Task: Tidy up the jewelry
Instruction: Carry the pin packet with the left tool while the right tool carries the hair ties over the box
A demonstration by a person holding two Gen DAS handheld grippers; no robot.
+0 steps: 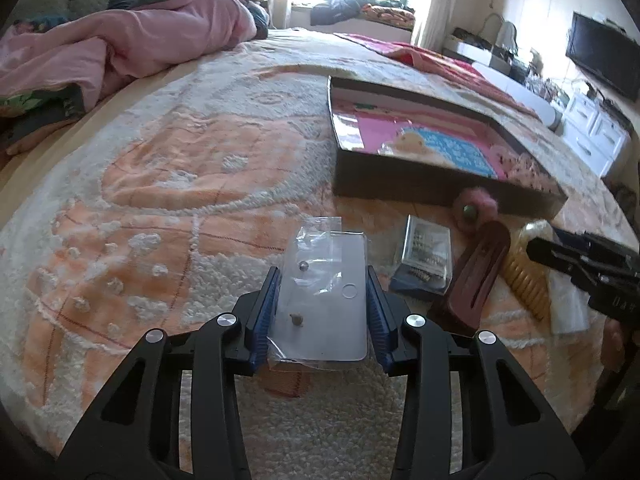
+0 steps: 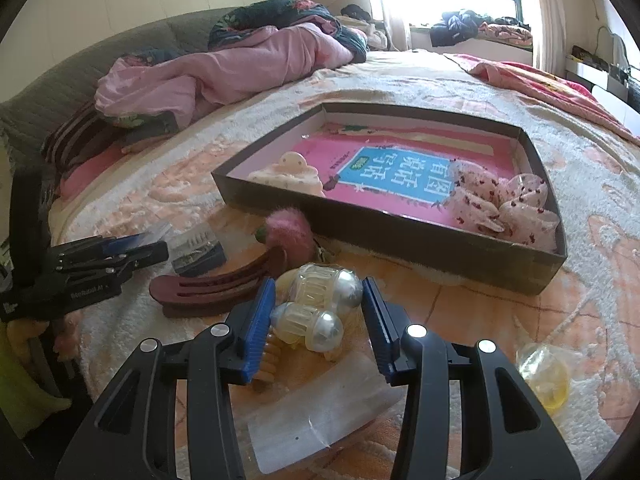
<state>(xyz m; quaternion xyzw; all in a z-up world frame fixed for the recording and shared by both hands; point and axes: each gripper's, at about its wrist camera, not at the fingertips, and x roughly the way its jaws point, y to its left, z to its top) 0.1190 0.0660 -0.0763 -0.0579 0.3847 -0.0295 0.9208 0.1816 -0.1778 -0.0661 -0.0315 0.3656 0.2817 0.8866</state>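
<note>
A shallow dark box (image 1: 440,190) (image 2: 400,236) with a pink book inside lies on the bed; a cream hair claw (image 2: 292,176) and pink flecked scrunchies (image 2: 500,200) lie in it. My left gripper (image 1: 322,306) is open around a clear plastic bag (image 1: 324,292) holding small earrings. My right gripper (image 2: 318,320) is open around a cream pearl hair claw (image 2: 316,308). A dark red hair clip (image 2: 216,286) (image 1: 476,280), a pink pompom tie (image 2: 288,232) (image 1: 476,208) and a clear case of pins (image 1: 426,256) (image 2: 196,252) lie in front of the box.
A pink quilt (image 1: 120,44) is bunched at the head of the bed. A yellow translucent piece (image 2: 544,372) and a clear bag (image 2: 324,412) lie near my right gripper. A white dresser (image 1: 592,136) and TV (image 1: 604,56) stand right of the bed.
</note>
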